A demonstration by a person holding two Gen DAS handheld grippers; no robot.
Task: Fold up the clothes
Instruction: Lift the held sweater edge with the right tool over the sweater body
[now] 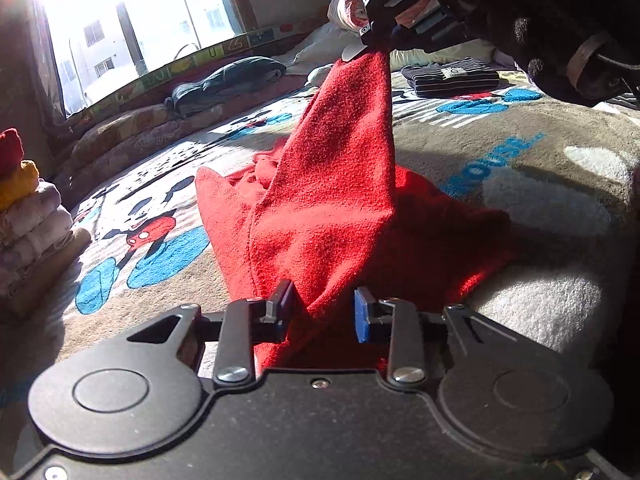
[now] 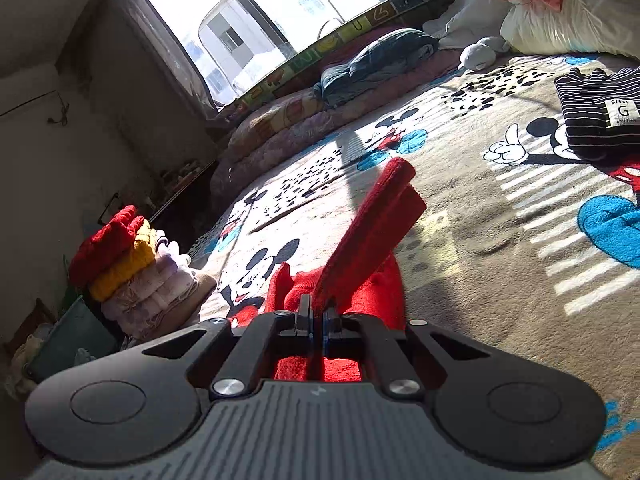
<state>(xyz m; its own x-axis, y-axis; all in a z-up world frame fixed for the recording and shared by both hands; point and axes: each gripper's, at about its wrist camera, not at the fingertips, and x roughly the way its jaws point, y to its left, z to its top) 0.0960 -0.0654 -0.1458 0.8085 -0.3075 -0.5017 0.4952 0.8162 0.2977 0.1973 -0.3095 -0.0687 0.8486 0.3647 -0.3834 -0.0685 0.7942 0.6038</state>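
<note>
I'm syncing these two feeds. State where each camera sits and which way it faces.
Left wrist: sits low on the left gripper, facing across the blanket toward the window; its open fingers straddle the red garment, and the right gripper shows above, pinching the cloth.
Right wrist: rides higher on the right gripper, looking down toward the window, shut on the red garment.
Shared: red garment, blanket, striped folded top, folded pile.

blanket (image 2: pixel 460 240) lying open mid-bed | folded stack (image 2: pixel 132 276) blocking left edge | striped garment (image 2: pixel 596 120) sitting far right | bedding (image 2: pixel 372 60) lining window side
</note>
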